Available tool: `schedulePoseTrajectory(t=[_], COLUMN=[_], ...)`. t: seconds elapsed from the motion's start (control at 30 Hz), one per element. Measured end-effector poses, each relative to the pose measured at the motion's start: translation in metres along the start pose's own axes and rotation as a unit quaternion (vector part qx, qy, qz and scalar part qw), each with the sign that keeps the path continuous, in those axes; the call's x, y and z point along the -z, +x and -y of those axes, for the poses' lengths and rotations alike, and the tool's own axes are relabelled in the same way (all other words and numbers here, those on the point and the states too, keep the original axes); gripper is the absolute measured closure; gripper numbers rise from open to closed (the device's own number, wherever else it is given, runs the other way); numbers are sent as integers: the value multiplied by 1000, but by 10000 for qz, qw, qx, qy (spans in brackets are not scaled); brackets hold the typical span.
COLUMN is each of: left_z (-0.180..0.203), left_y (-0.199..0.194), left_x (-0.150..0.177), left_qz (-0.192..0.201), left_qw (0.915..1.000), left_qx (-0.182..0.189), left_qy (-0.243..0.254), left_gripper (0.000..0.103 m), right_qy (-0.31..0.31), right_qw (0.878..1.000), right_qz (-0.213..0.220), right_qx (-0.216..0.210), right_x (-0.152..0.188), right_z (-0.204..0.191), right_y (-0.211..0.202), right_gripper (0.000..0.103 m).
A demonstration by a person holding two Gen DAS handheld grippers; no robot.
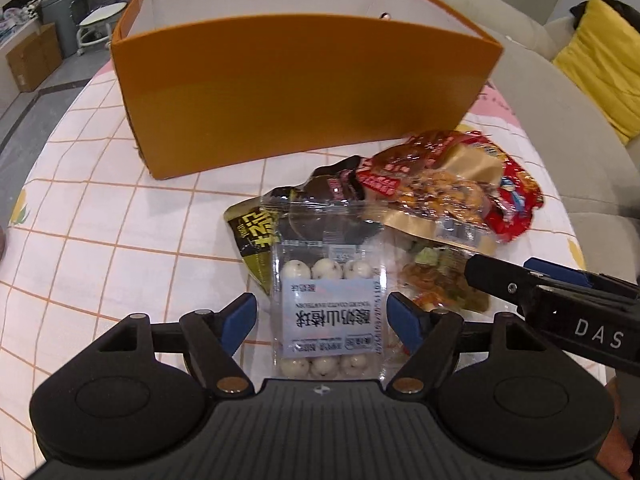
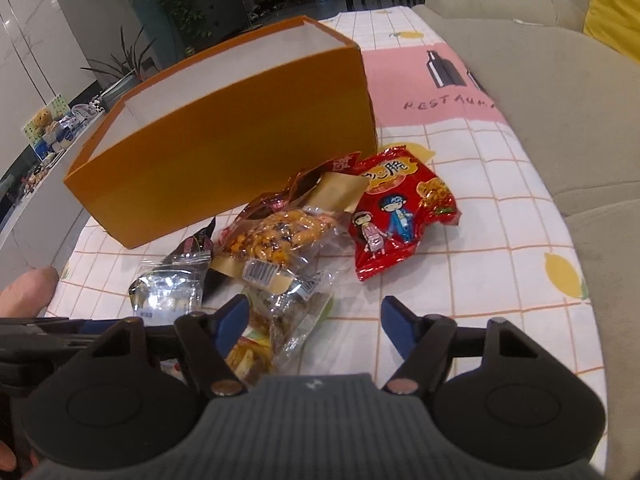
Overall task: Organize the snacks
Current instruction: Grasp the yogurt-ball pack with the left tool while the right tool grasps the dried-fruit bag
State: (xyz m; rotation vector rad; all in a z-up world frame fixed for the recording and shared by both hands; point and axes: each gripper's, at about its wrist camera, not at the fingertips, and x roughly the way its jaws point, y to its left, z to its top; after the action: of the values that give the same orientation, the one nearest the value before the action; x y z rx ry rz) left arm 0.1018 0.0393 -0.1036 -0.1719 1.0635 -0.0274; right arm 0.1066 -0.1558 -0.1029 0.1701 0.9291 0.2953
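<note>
- Between the left gripper's [image 1: 322, 316] spread jaws, one clear plastic pack of white coated balls [image 1: 330, 312] is lying on the checked tablecloth [image 1: 100, 216]; the blue pads are standing apart from it, gripping nothing.
- Ahead of those jaws, one orange open-topped cardboard box [image 1: 296, 92] is standing, its floor hidden.
- Between the right gripper's [image 2: 314, 320] released jaws, one clear crinkled snack bag [image 2: 292, 320] is lying partly under the left pad; contact is hard to judge.
- Beyond, one red cartoon-printed packet [image 2: 396, 216] and one clear bag of orange-brown snacks [image 2: 276, 240] are overlapping; about six packets in all, the lower ones partly covered.
</note>
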Motion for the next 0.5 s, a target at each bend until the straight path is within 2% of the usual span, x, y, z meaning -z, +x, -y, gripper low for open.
schedulePoseTrajectory(t=[0.07, 0.13, 0.27, 0.33, 0.4, 0.5], left_z=[-4, -6, -3, -1, 2, 5], left_y=[3, 3, 5, 5, 5, 5], left_x=[0, -1, -3, -3, -1, -1], left_qz=[-57, -17, 26, 26, 36, 51], left_qw=[9999, 9998, 9998, 9999, 9997, 9996], left_qx=[24, 10, -120, -168, -216, -192], left_qy=[-145, -209, -131, -21, 99, 216], left_gripper=[16, 17, 20, 22, 24, 34], right_qy=[40, 105, 256, 313, 314, 225], right_qw=[10000, 9999, 9992, 9986, 9983, 9988], right_qz=[-34, -85, -181, -241, -294, -271], right_qx=[-34, -107, -267, -364, -402, -354], right_x=[-1, -2, -3, -4, -3, -1], right_z=[0, 1, 2, 3, 2, -1], right_y=[5, 10, 20, 24, 25, 25], right_gripper=[33, 38, 46, 56, 59, 62])
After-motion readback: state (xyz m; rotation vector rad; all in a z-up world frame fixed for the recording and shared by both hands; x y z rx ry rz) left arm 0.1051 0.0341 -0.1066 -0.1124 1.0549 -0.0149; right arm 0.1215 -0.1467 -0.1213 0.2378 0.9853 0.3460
